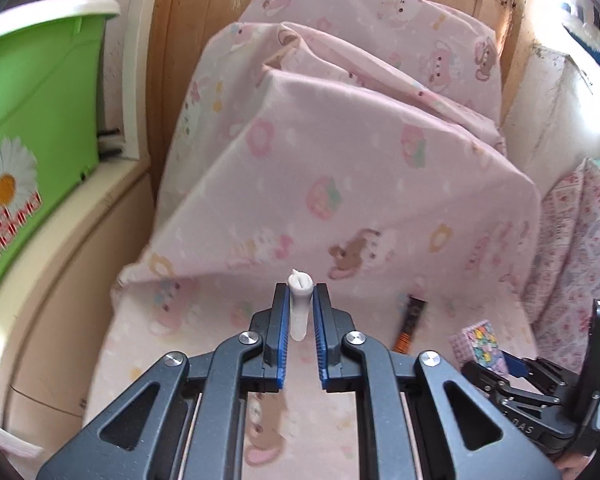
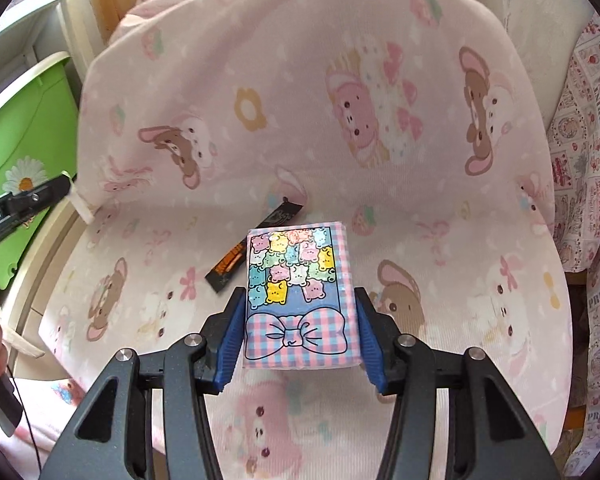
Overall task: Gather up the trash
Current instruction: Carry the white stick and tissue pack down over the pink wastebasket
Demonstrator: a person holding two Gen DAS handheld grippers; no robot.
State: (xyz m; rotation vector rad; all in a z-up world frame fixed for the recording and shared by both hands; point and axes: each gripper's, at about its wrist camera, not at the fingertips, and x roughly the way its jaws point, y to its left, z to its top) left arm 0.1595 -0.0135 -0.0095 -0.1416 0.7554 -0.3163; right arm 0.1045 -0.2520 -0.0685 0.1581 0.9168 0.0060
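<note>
tissue pack (image 2: pixel 300 296): pastel bears, gingham bow | white tube (image 1: pixel 300 304): small, upright

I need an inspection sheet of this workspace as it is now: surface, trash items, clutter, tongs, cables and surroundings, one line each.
Surface: pink cartoon-print sheet, wrinkled.
Job's things: white plastic tube; pastel tissue pack; black-orange sachet lying on the sheet, untouched.
Clutter: nothing seen.
Tongs: left tongs shut on the tube; right tongs closed around the tissue pack.
Cables: thin black cable at the right view's left edge.
Surroundings: green daisy bin, wooden panel, patterned cloth.
</note>
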